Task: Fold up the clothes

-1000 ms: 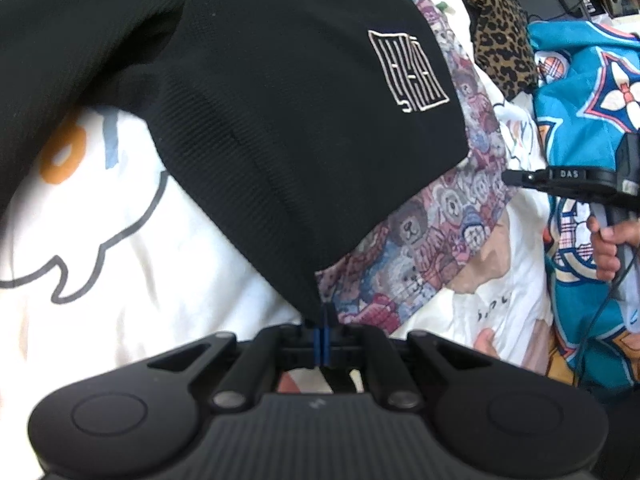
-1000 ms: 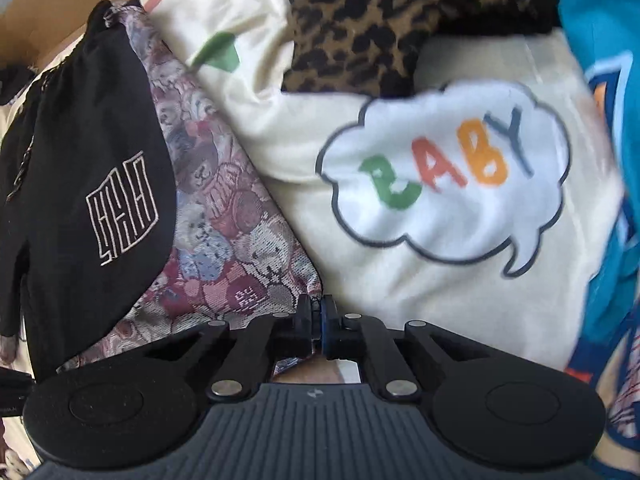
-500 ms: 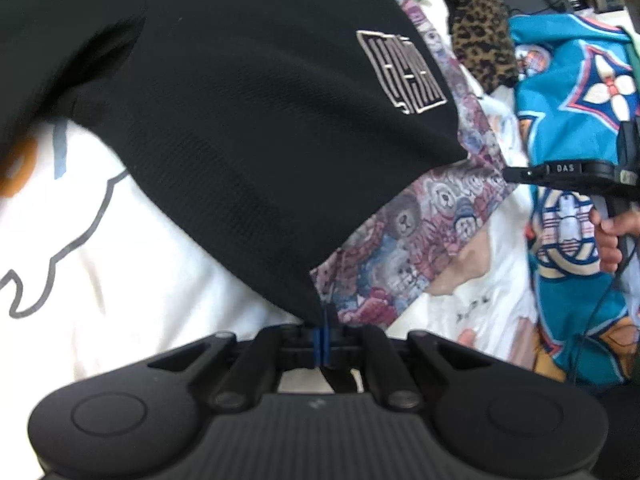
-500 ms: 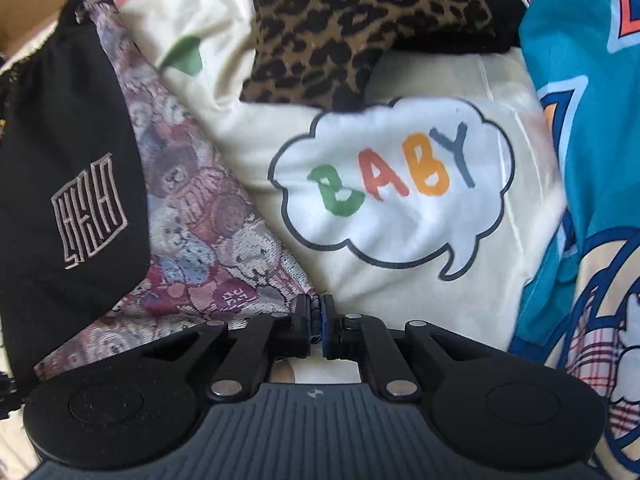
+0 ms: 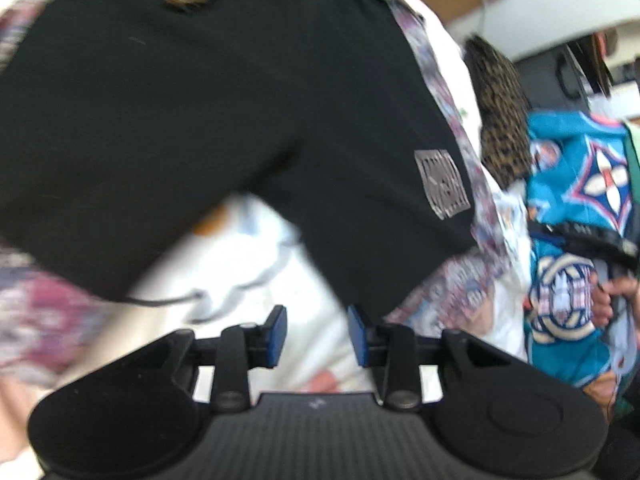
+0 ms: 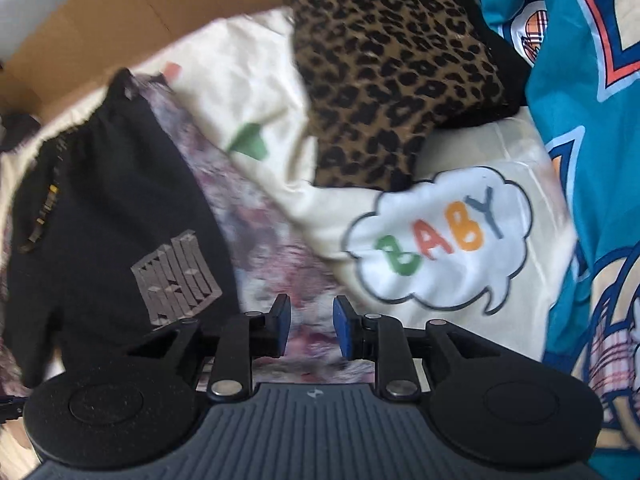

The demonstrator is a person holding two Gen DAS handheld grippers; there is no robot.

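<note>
In the left wrist view, the left tool (image 5: 316, 334) is seen with its blue-padded fingers (image 5: 277, 334) spread apart and nothing between them. Just beyond the fingers the black garment (image 5: 224, 120) is spread across most of the frame, its lower corner ending right by the right-hand finger; whether it touches the pad cannot be told, as the frame is blurred. A pale rectangular logo (image 5: 444, 184) is printed near the garment's right edge. Under the black garment a bear-patterned fabric (image 5: 452, 292) is laid, showing along the right edge and again at the lower left. A white sheet with cartoon print (image 5: 248, 280) lies beneath both. Further right, a leopard-print cloth (image 5: 502, 120) and a teal patterned cloth (image 5: 580, 216) are crowded together. At the far right a hand (image 5: 618, 300) is seen gripping the handle of the other device.

In the right wrist view, the right tool (image 6: 310, 326) is likewise released, its pads parted over the bear-patterned fabric (image 6: 276, 264). The black garment (image 6: 116, 216) is laid to the left, its logo (image 6: 176, 276) close to the left finger. A cream cloth with a "BABY" speech bubble (image 6: 440, 240) lies ahead to the right, partly covered by the leopard-print cloth (image 6: 392, 64). The teal patterned cloth (image 6: 580, 100) fills the right edge, and brown cardboard (image 6: 132, 12) stands behind.
</note>
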